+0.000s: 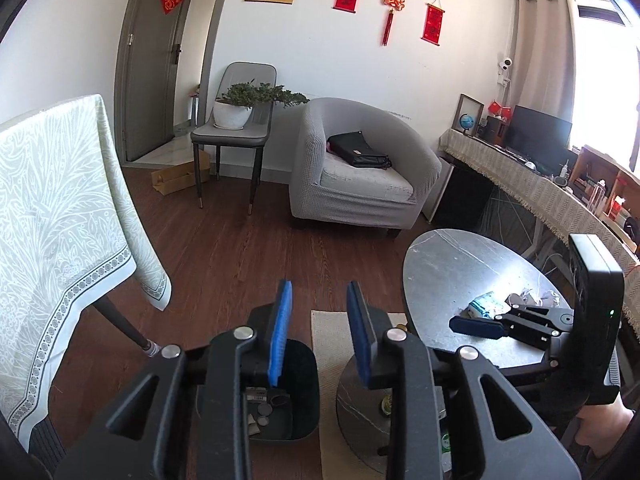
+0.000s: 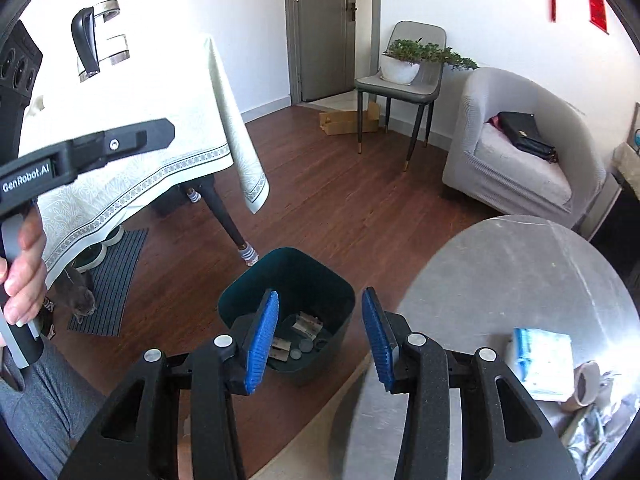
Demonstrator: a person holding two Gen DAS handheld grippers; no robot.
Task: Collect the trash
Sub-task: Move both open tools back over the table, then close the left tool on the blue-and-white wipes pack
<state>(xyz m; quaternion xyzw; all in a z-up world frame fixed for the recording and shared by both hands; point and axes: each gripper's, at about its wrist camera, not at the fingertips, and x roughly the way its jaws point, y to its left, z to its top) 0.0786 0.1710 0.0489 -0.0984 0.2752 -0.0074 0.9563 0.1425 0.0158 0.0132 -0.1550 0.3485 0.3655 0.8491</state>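
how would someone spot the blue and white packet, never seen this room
Find the round grey marble table in front of the grey armchair. Near its edge sits a small heap of litter, and the blue and white packet lies flat at the heap's left. It is the only coloured, rectangular piece; its neighbours are pale crumpled scraps.

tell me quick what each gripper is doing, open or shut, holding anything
Left gripper: open, blue pads apart, holding nothing.
Right gripper: open, holding nothing, above the dark green plastic bin.
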